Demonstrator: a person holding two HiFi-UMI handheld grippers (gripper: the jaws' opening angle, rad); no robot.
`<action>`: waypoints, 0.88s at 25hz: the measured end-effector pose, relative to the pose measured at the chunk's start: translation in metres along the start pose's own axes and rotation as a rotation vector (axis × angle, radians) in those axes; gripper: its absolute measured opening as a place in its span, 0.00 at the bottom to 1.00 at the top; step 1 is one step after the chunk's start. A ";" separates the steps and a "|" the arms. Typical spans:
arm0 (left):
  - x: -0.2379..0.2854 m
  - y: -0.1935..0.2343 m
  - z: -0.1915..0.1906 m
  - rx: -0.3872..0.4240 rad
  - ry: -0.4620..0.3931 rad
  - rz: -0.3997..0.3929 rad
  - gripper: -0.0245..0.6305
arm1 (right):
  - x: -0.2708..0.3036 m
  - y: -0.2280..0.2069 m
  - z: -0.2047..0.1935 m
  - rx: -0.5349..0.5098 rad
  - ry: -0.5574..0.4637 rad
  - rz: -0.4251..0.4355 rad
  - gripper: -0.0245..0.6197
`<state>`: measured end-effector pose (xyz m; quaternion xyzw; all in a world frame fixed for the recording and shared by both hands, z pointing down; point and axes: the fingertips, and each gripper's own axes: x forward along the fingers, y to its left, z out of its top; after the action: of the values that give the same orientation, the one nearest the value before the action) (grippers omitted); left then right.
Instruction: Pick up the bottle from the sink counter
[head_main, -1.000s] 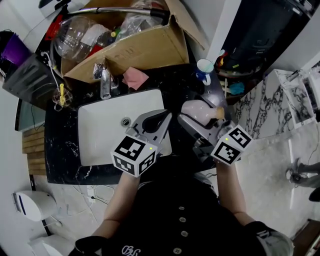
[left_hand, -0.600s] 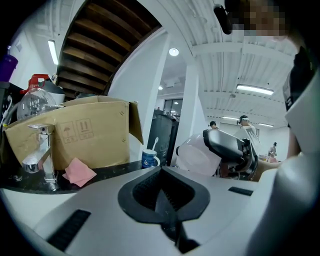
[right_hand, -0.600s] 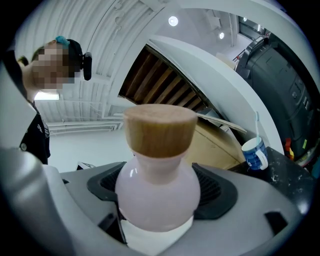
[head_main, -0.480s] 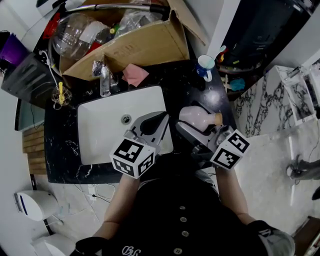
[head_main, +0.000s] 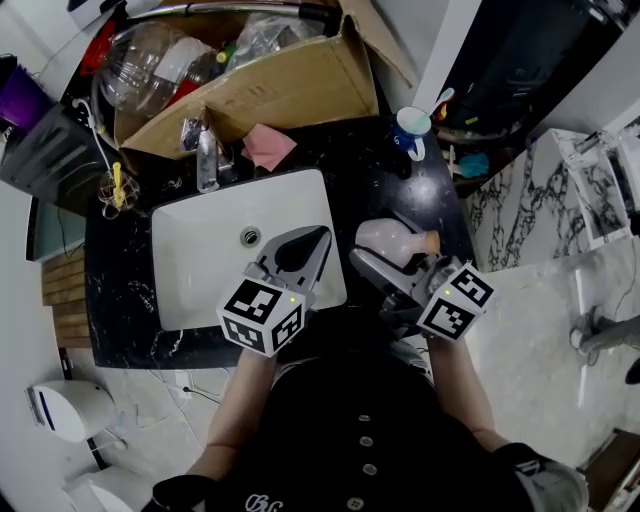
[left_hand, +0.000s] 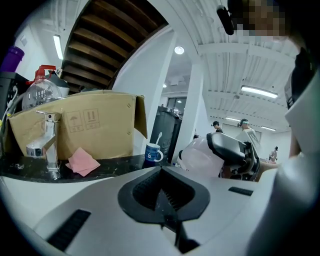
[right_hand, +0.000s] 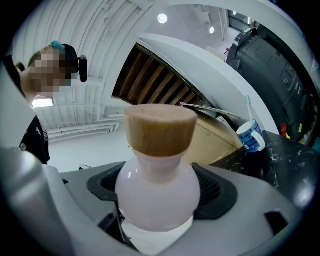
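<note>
Clamped on the glossy pale-pink bottle with a wooden cap (right_hand: 159, 180), the right gripper (head_main: 388, 252) may lose its rounded, slippery body if tilted, while the left gripper (left_hand: 162, 200) sits closed and empty.

Washroom, white sink basin (head_main: 200, 275) set in black marble counter (head_main: 118, 290), chrome tap (head_main: 207, 158), toothbrush mug (head_main: 411, 128)

A cardboard box (head_main: 290, 92) (full of clutter) stands behind the faucet (head_main: 207, 155).

The bottle (head_main: 390, 238) sits right of the sink (head_main: 200, 265), box (head_main: 290, 95) behind.
</note>
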<state>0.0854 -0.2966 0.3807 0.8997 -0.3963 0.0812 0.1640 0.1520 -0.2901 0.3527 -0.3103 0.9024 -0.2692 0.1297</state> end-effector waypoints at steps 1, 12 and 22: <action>0.001 0.000 -0.001 0.000 0.004 -0.002 0.06 | 0.000 -0.001 0.000 0.001 0.002 -0.001 0.67; 0.006 0.001 -0.009 -0.026 0.021 -0.023 0.06 | 0.004 -0.009 -0.003 0.005 0.019 -0.017 0.67; 0.008 0.000 -0.017 -0.038 0.044 -0.045 0.06 | 0.003 -0.015 0.001 0.007 0.014 -0.026 0.67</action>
<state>0.0908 -0.2961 0.3992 0.9031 -0.3737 0.0898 0.1917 0.1571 -0.3024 0.3604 -0.3199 0.8982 -0.2760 0.1211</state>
